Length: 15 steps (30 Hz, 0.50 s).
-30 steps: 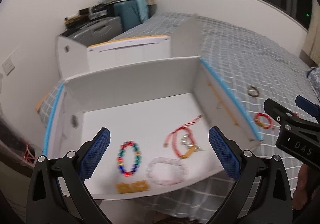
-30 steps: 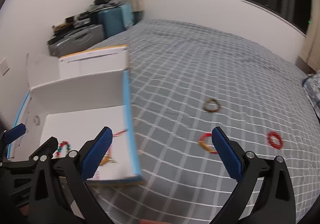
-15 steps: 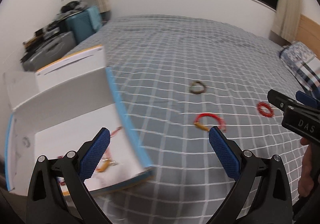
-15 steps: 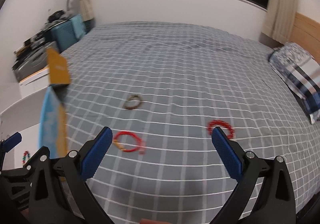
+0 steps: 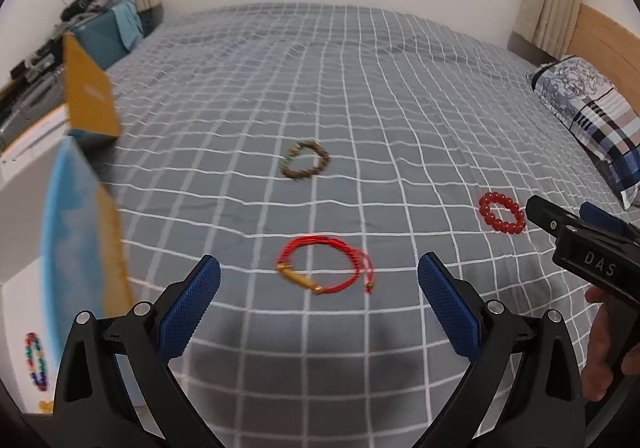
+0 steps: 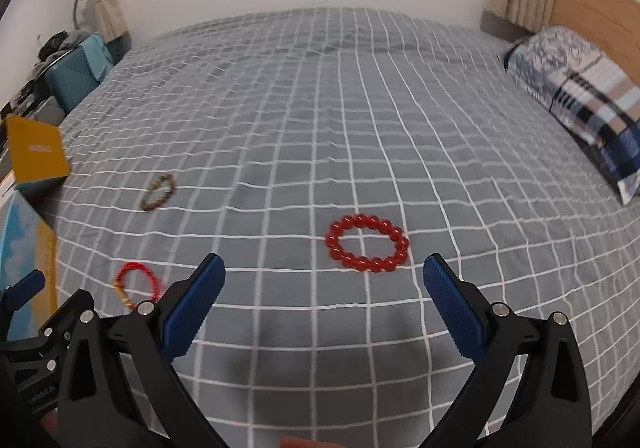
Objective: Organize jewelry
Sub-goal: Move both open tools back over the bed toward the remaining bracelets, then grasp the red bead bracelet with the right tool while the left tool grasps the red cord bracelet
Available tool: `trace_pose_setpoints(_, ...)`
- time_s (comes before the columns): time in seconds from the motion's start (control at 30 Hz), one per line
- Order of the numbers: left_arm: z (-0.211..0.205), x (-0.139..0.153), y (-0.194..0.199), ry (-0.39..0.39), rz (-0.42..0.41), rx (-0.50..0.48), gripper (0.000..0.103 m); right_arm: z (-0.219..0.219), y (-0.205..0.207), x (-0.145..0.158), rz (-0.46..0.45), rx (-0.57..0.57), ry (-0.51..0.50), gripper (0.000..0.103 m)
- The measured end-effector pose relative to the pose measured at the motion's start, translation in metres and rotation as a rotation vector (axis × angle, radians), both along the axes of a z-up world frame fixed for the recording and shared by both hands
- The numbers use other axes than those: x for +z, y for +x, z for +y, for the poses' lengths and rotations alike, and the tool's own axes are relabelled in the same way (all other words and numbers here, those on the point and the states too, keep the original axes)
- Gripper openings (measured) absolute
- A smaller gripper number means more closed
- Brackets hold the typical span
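Three bracelets lie on the grey checked bedspread. A red cord bracelet (image 5: 325,268) with a gold tube lies just ahead of my open, empty left gripper (image 5: 318,304). A red bead bracelet (image 6: 367,242) lies just ahead of my open, empty right gripper (image 6: 323,304). A brown bead bracelet (image 5: 306,159) lies farther back. The red bead bracelet (image 5: 502,212) also shows in the left wrist view, the cord bracelet (image 6: 138,282) and brown one (image 6: 159,193) in the right. The white jewelry box (image 5: 76,216) with a blue rim stands at the left, a multicolour bead bracelet (image 5: 37,362) inside.
A patterned pillow (image 6: 584,96) lies at the right by the wooden headboard (image 6: 592,12). The box's yellow flap (image 5: 90,96) sticks up at the left. Suitcases and clutter (image 5: 96,28) stand past the bed's far left corner. Open bedspread (image 6: 340,108) stretches behind the bracelets.
Both grippers have swung right, away from the open box and toward the bracelets on the bed. The box has slid to the left edge of both views. Both stay open.
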<state>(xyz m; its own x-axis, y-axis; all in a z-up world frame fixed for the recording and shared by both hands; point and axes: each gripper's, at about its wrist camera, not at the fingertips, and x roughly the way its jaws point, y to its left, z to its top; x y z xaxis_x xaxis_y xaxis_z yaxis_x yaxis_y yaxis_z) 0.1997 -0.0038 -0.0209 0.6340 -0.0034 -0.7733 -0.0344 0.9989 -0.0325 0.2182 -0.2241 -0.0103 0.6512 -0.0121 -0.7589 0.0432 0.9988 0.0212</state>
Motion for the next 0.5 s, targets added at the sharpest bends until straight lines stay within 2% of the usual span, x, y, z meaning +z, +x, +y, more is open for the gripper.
trace_pose_setpoints(0.13, -0.011, -0.022, 0.02, -0.011, 0.026, -0.018, 0.097, -0.015, 0.015, -0.024, 0.027, -0.019, 0.016, 0.095)
trace_pose_setpoints(0.23, -0.015, -0.038, 0.031, 0.011, 0.038, -0.022, 0.097, -0.023, 0.027, -0.042, 0.042, -0.021, 0.025, 0.095)
trace_pose_setpoints(0.33, -0.016, -0.051, 0.04, 0.014, 0.055, -0.026, 0.097, -0.031, 0.048, -0.062, 0.093, -0.02, 0.009, 0.095)
trace_pose_setpoints(0.5, -0.014, -0.064, 0.051, 0.025, 0.069, -0.022, 0.097, -0.035, 0.067, -0.076, 0.123, -0.004, 0.007, 0.095)
